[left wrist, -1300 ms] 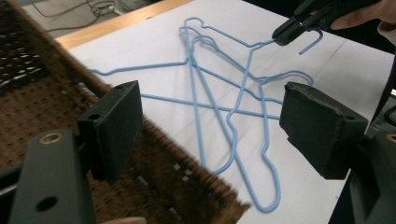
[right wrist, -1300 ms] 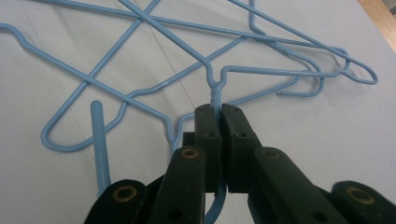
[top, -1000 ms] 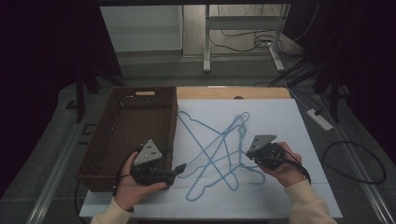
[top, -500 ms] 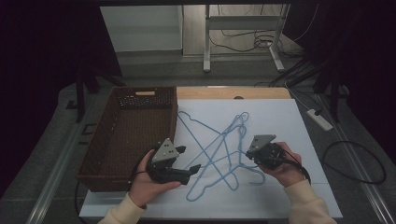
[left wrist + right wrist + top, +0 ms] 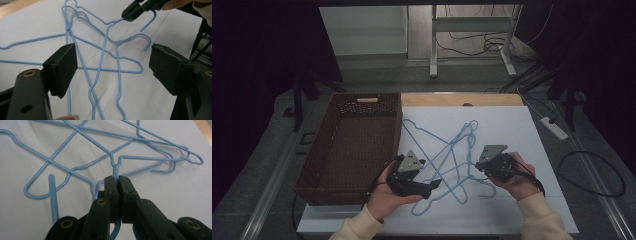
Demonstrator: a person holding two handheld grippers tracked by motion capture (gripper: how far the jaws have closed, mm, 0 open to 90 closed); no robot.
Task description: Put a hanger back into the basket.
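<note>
Patience looked wise: the right claw [image 5: 117, 178] pinched the twisted neck of one thin blue wire hanger [image 5: 150, 158] tangled on the white desk [image 5: 512, 130], so the gaping left claw [image 5: 112, 67] needed a crossing wire.

— Any lettering, labels or numbers to read anywhere here?
— None. Nothing legible on the basket [image 5: 352, 145], nor on anything lying beside it; no brand, number or sign can be made out.
</note>
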